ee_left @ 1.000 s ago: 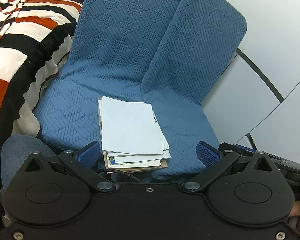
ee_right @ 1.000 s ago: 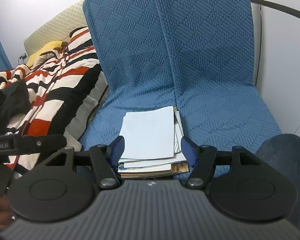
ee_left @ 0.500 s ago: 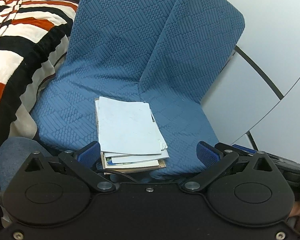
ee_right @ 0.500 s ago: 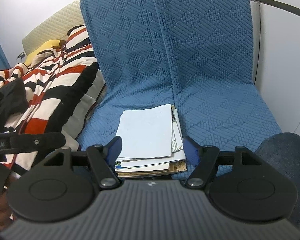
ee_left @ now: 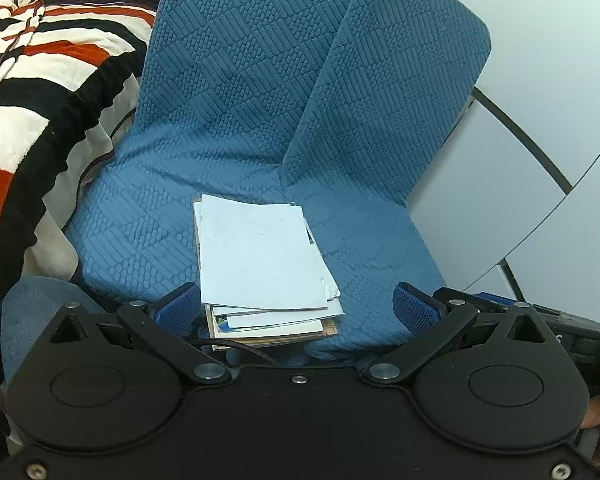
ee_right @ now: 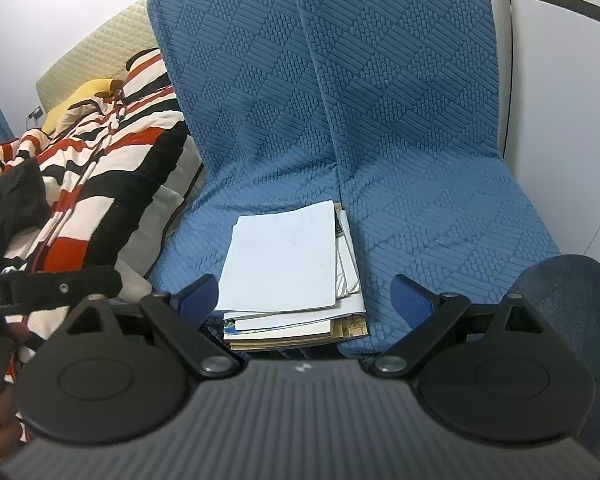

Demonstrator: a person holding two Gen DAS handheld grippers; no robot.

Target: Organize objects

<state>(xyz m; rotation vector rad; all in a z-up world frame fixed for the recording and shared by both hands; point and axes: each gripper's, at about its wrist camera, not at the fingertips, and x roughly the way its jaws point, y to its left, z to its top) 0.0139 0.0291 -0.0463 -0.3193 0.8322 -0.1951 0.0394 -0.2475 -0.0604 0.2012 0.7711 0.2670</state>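
A stack of papers and booklets [ee_left: 262, 264] with a plain white sheet on top lies on the blue quilted seat cushion [ee_left: 148, 232]; it also shows in the right wrist view [ee_right: 288, 268]. My left gripper [ee_left: 298, 310] is open, its blue-padded fingers spread either side of the stack's near edge, left pad [ee_left: 180, 308] beside it. My right gripper [ee_right: 306, 298] is open too, its jaws spread wider than the stack's near end. Neither holds anything.
A red, white and black striped blanket [ee_left: 32, 92] is heaped to the left of the seat [ee_right: 100, 168]. Two blue cushions stand upright as a backrest [ee_right: 340, 80]. A grey-white wall panel [ee_left: 520, 160] is at the right. A dark blue armrest [ee_right: 572, 292] is near right.
The right gripper's jaws have opened wider. Both grippers have shifted slightly around the stack; the papers have not moved.
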